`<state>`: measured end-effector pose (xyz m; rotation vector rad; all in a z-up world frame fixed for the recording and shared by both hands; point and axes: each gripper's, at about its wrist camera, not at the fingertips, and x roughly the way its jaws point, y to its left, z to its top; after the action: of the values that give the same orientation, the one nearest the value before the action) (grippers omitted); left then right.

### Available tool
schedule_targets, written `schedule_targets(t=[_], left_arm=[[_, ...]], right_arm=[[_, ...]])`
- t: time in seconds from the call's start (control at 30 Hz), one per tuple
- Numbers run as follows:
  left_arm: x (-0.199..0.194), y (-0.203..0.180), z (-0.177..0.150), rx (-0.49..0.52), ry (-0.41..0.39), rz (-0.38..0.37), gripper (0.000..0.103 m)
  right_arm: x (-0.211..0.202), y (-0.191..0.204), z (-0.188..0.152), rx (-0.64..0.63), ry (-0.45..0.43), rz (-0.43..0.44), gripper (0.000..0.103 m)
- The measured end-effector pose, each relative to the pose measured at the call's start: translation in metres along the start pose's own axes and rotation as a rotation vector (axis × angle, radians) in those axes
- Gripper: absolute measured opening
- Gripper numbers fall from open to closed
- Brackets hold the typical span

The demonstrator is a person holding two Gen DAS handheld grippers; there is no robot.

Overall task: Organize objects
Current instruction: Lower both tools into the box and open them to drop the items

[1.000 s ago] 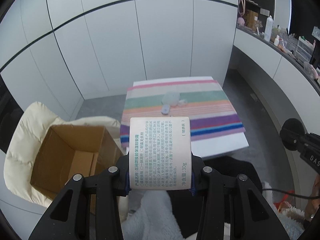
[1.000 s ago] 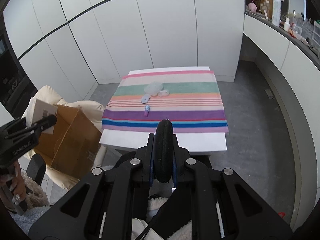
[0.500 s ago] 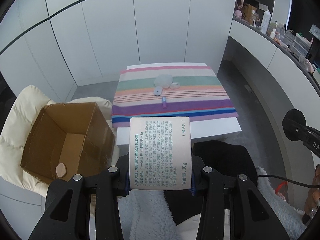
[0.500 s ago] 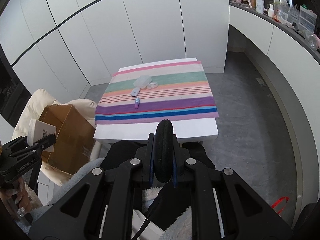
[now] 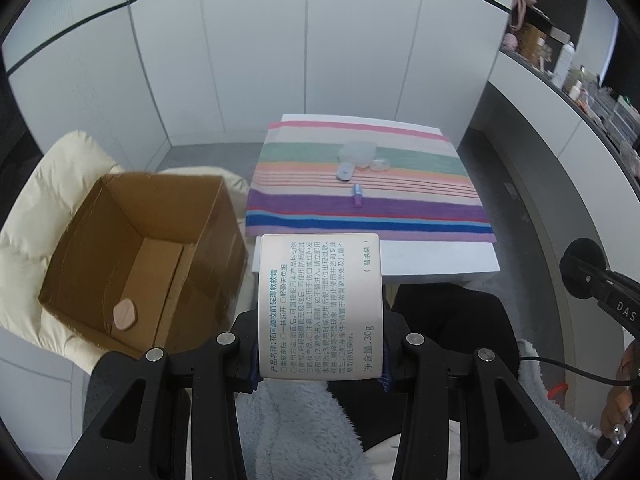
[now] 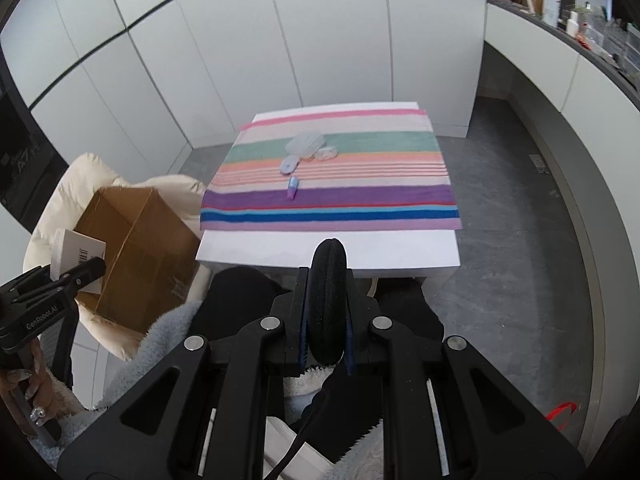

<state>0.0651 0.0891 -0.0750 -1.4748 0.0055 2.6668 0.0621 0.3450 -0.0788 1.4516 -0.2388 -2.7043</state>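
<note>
left hand-held gripper [image 5: 319, 376] clamping white carton [image 5: 320, 306]; cardboard box [image 5: 140, 256] beside

One cardboard box [image 5: 136, 248], four small table items [image 5: 357, 194]

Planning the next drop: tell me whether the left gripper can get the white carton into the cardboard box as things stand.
Probably yes. The cardboard box is open-topped, just left of the left gripper, nothing between; the white carton is clamped in its fingers.

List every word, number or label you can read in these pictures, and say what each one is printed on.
"净含量:30g" and "(替换装)": white box in the left gripper; its smaller print is unreadable.
"DAS": right gripper, cut off.
"ConRobot.AI": left gripper body, right wrist view.
The box's barcode is unreadable.
</note>
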Motion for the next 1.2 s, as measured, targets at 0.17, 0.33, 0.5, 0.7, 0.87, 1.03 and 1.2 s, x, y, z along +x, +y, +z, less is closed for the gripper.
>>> schedule_targets(t=[0.17,0.33,0.5,0.7,0.87,1.03,1.2], left_arm=[[0.000,0.038,-0.011,-0.085,0.015,0.026,0.043],[-0.010,0.084,-0.028,-0.190,0.007,0.089,0.043],[-0.023,0.128,-0.049,-0.292,-0.001,0.147,0.043],[-0.044,0.176,-0.080,-0.412,-0.007,0.230,0.043],[-0.055,0.206,-0.100,-0.491,-0.008,0.279,0.043],[-0.054,0.223,-0.100,-0.513,-0.003,0.294,0.043],[-0.042,0.227,-0.077,-0.455,0.006,0.316,0.043]], right_arm=[[0.015,0.028,0.005,-0.059,0.028,0.030,0.014],[0.028,0.070,0.012,-0.150,0.042,0.081,0.014],[0.039,0.123,0.013,-0.270,0.063,0.153,0.014],[0.051,0.198,0.001,-0.441,0.095,0.257,0.014],[0.057,0.257,-0.019,-0.591,0.134,0.343,0.014],[0.062,0.286,-0.027,-0.657,0.143,0.365,0.014],[0.069,0.299,-0.022,-0.674,0.140,0.360,0.014]])
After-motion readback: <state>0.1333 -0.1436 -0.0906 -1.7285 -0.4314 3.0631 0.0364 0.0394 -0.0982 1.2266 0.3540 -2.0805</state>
